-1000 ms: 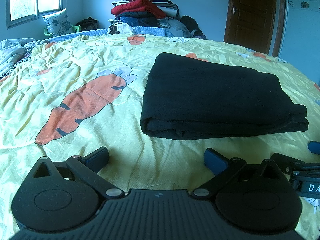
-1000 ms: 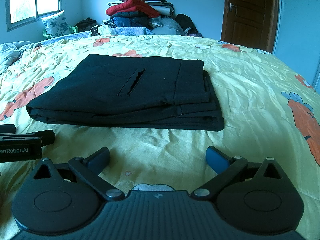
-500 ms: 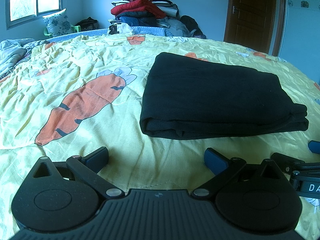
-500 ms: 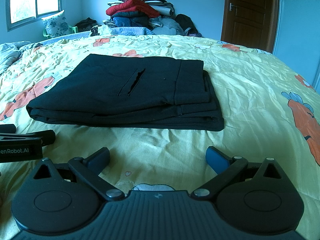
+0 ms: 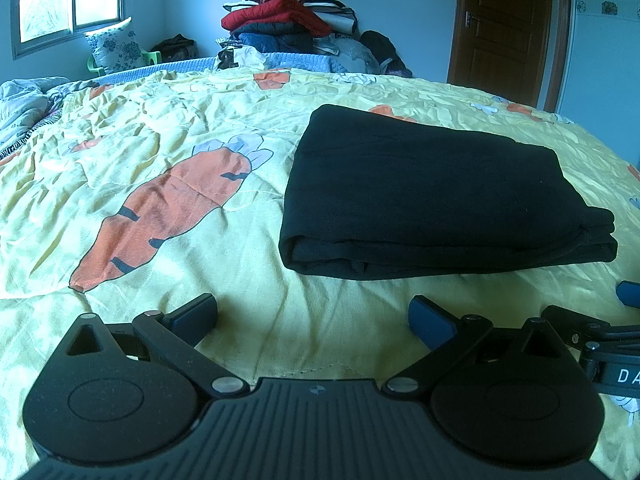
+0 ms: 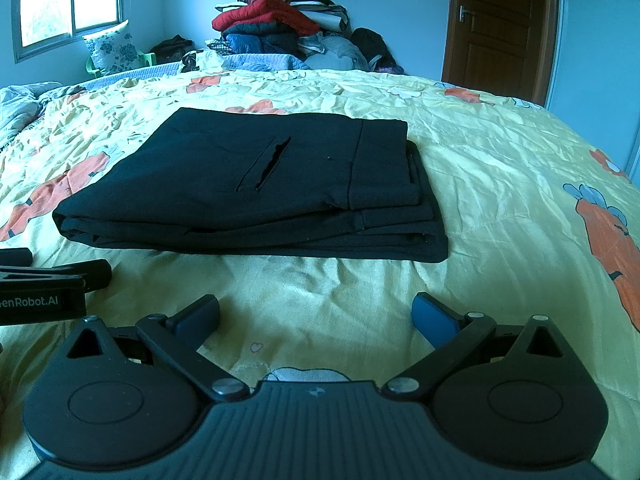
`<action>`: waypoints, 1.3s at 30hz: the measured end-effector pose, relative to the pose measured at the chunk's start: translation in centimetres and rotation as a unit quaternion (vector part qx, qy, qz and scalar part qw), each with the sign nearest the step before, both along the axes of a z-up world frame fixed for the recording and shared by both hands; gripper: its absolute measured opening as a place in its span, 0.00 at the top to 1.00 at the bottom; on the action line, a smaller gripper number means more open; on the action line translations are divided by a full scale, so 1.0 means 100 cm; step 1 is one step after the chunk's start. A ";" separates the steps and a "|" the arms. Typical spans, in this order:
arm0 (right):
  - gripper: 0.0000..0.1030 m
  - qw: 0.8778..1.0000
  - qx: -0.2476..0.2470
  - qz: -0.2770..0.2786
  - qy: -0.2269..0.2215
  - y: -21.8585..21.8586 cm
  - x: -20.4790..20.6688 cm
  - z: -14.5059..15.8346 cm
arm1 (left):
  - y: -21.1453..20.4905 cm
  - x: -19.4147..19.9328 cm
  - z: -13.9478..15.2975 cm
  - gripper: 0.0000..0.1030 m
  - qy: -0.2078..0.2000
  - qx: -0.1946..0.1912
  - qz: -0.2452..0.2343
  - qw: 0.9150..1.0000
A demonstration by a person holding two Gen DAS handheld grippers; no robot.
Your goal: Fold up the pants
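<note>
Nothing has shifted since the earlier frames: both grippers and the pants sit exactly as they did.

From the left wrist view, a large orange carrot print (image 5: pixel 168 216) lies on the yellow bedspread (image 5: pixel 200 128) at the left. The left gripper (image 5: pixel 314 314) rests low over the spread with its jaws spread wide and nothing between them, only bare yellow cloth. Ahead and to the right, the black pants (image 5: pixel 432 196) lie folded in a flat stack, their rounded fold facing the camera, well clear of the fingertips. At the far right edge the other tool's blue pad and black frame poke in.

From the right wrist view, the left tool's black frame shows at the left edge, just beside the near corner of the pants (image 6: pixel 256 188). The folded stack lies ahead, a slit pocket (image 6: pixel 266 168) on its top layer and the layered edges stepped at its right side. The right gripper (image 6: pixel 316 316) also has its jaws wide apart and empty, short of the stack. Behind the bed stands a pile of clothes (image 6: pixel 280 28), with a brown door (image 6: pixel 500 28) at the right.
</note>
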State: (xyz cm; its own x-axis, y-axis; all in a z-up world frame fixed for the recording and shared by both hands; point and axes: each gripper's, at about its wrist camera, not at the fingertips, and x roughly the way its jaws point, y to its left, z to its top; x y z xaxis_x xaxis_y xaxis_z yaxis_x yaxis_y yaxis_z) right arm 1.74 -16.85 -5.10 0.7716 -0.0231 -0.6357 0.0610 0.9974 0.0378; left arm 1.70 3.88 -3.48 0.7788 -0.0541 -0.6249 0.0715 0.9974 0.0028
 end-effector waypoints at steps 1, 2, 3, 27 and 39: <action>0.00 1.000 0.000 0.000 0.000 0.000 0.000 0.000 | 0.000 0.000 0.000 0.00 0.000 0.000 0.000 1.000; 0.00 1.000 0.000 0.000 0.000 0.000 0.000 0.000 | 0.000 0.000 0.000 0.00 0.000 0.000 0.000 1.000; 0.00 1.000 0.000 0.000 0.000 0.000 0.000 0.000 | 0.000 0.000 0.000 0.00 0.000 0.000 0.000 1.000; 0.00 1.000 0.000 0.000 0.000 0.000 0.000 0.000 | 0.000 0.000 0.000 0.00 0.000 0.000 0.000 1.000; 0.00 1.000 -0.003 -0.001 0.000 0.002 0.000 0.000 | -0.001 -0.002 -0.001 0.00 0.000 0.002 0.007 1.000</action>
